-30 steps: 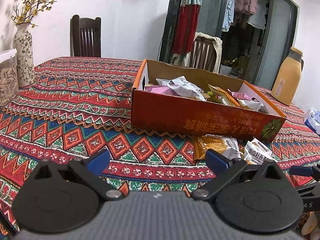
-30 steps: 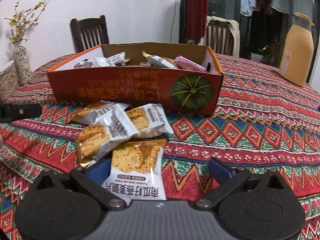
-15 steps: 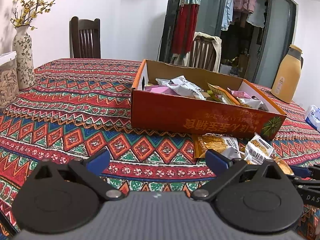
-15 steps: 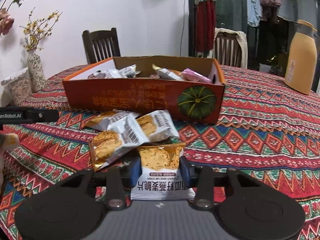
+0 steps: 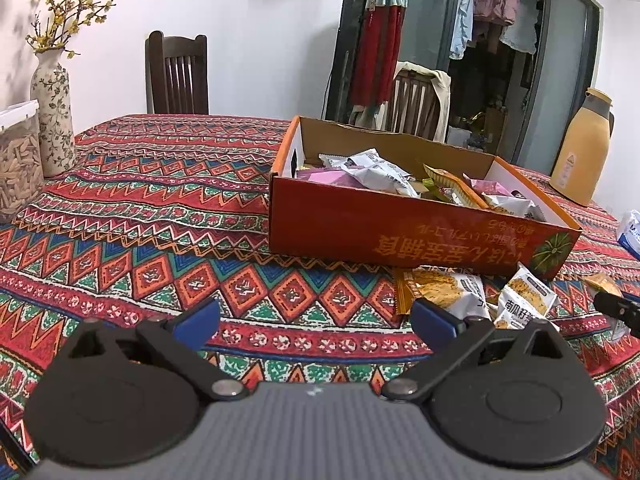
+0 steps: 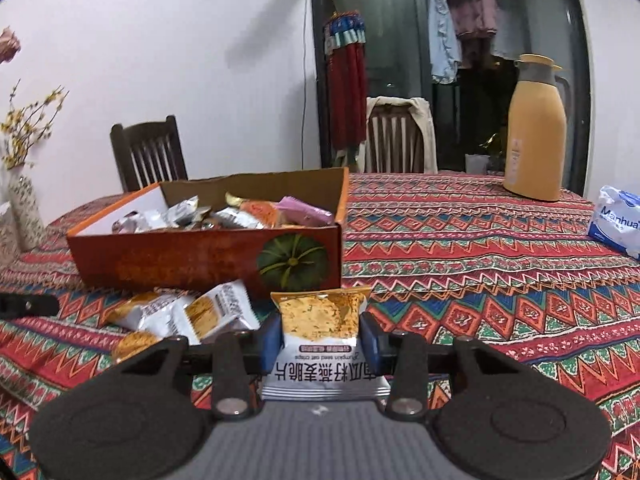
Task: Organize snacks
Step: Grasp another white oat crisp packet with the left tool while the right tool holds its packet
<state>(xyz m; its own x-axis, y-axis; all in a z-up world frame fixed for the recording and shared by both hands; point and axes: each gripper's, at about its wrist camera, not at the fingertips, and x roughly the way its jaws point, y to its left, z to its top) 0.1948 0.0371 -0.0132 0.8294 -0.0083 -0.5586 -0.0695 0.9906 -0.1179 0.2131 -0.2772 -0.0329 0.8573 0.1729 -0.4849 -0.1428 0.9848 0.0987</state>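
Observation:
An open orange cardboard box (image 6: 208, 254) (image 5: 360, 220) holds several wrapped snacks on the patterned tablecloth. My right gripper (image 6: 320, 338) is shut on a white and gold oat crisp packet (image 6: 320, 320), lifted off the cloth in front of the box. Three similar packets (image 6: 188, 314) (image 5: 452, 292) lie on the cloth by the box's front wall. My left gripper (image 5: 316, 318) hangs open over the cloth, left of those packets, with nothing between its fingers. The right gripper's tip (image 5: 616, 306) shows at the far right of the left wrist view.
A yellow thermos jug (image 6: 534, 128) and a white tissue pack (image 6: 618, 216) stand at the table's right. A flowered vase (image 5: 52, 116) and a clear jar of seeds (image 5: 18, 160) stand at the left. Two wooden chairs (image 5: 178, 76) are behind the table.
The right gripper shut on the oat crisp packet that lay between its open fingers, then lifted it off the cloth and swung right. The left gripper stayed where it was.

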